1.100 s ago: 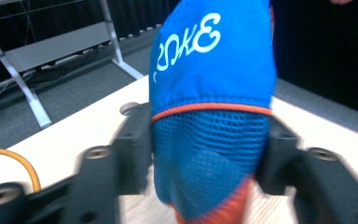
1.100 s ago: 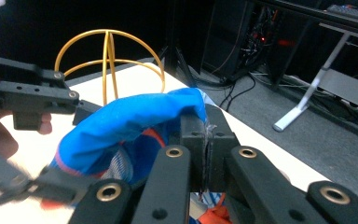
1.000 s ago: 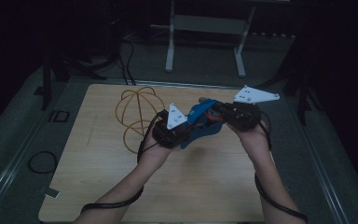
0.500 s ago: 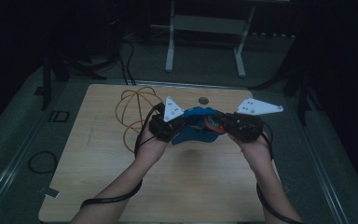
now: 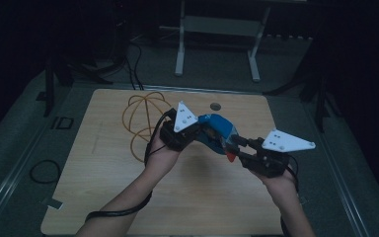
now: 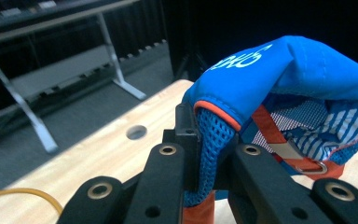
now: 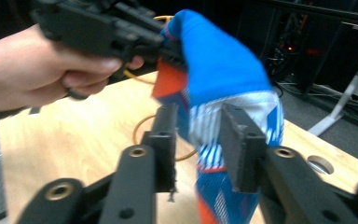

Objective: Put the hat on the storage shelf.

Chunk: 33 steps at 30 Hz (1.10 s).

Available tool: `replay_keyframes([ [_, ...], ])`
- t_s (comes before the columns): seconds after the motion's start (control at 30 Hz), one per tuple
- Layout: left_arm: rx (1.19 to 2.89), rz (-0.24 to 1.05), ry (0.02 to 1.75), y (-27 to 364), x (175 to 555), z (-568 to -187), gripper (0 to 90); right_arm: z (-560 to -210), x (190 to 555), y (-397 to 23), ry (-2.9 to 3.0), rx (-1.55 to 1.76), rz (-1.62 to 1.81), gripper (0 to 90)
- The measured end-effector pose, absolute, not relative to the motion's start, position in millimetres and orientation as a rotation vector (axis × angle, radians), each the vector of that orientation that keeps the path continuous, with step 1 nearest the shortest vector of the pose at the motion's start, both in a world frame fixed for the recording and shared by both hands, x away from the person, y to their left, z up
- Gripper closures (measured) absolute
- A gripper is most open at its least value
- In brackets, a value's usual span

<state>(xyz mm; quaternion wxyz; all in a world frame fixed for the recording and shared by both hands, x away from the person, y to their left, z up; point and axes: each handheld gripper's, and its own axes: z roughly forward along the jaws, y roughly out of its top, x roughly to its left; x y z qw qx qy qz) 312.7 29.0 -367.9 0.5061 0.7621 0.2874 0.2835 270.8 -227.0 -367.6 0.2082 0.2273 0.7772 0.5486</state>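
Left gripper (image 5: 201, 132): jaws closed tight on the blue mesh edge with orange trim of the blue fabric item (image 5: 218, 132); in the left gripper view (image 6: 207, 158) the mesh is pinched flat between them.
Right gripper (image 5: 234, 148): jaws partly open, with the blue-and-white striped end of the fabric hanging between them; in the right gripper view (image 7: 198, 140) the cloth touches the right-hand jaw, and a gap shows beside the other. Whether they are pressing it I cannot tell.
Blue fabric item: held in the air above the middle of the table (image 5: 103, 197), stretched between the two grippers; what sort of garment it is cannot be told, though white lettering (image 6: 244, 57) and a metal ring (image 6: 313, 167) show on it.
Yellow cord (image 5: 143, 116): lies looped on the table behind the left hand (image 5: 165, 150).
Change from half a second ago: the right gripper has moved toward the person and outward, so the grippers stand farther apart and the fabric is drawn longer between them.
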Motion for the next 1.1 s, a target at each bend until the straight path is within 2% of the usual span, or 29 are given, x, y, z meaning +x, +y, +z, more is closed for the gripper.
replay_keyframes([
  [0.13,1.803,0.679,0.625,34.0,306.7,-364.9,86.4,-365.2,256.5,-239.6,2.151,0.604,1.548,60.4],
  [0.27,1.788,0.735,0.546,43.2,300.6,-362.8,86.3,-360.3,250.4,-252.7,2.115,0.599,1.563,59.1],
  [0.37,1.788,0.685,0.415,54.8,300.2,-366.4,86.3,-355.3,252.8,-269.1,2.067,0.642,1.545,59.1],
  [0.57,1.781,0.645,0.223,65.3,297.8,-372.1,86.1,-361.4,259.5,-271.6,2.096,0.666,1.532,59.9],
  [0.67,1.724,0.550,0.083,73.8,296.6,-374.5,86.1,-369.5,261.8,-264.3,2.148,0.639,1.534,59.5],
  [0.7,1.724,0.550,0.083,73.8,296.6,-374.5,86.1,-371.5,262.1,-262.5,2.161,0.632,1.541,59.4],
  [0.73,1.686,0.501,-0.011,79.4,294.5,-375.2,86.1,-373.2,262.2,-260.9,2.175,0.625,1.553,58.8],
  [0.9,1.598,0.394,-0.095,90.6,292.2,-376.6,86.1,-382.1,257.5,-248.5,2.272,0.569,1.585,55.4],
  [1.1,1.529,0.323,-0.140,96.3,289.1,-377.4,86.1,-382.4,241.3,-230.2,2.333,0.449,1.649,51.3],
])
